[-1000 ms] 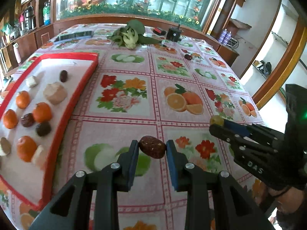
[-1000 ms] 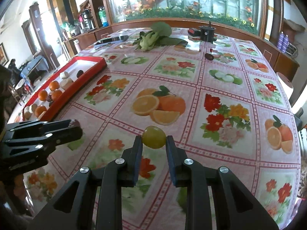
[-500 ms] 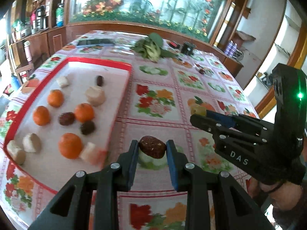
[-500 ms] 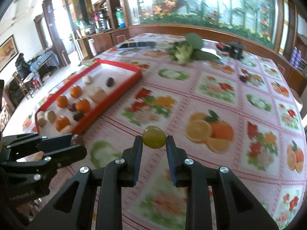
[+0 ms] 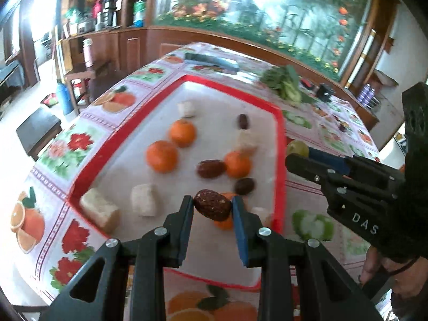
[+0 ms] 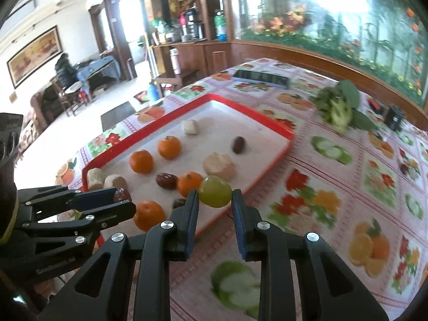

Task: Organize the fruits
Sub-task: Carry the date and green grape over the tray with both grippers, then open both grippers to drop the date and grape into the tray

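Presently, the left tongs (image 5: 212, 208) pinched a wrinkled, oval, dark-brown date (image 5: 212, 208) between blue-padded black fingers, held above the near end of the red-rimmed tray (image 5: 279, 165). The right tongs (image 6: 214, 196) pinched a smooth, round green fruit (image 6: 214, 191) over the tray's near edge. On the tray's white floor lay glossy round oranges (image 5: 161, 156), further shrivelled dates (image 5: 210, 168) and pale, rough-cut blocks (image 5: 144, 199), spaced apart. The table (image 6: 347, 187) bore a shiny oilcloth printed with fruit and flowers; leafy greens (image 6: 337, 107) lay farther back.
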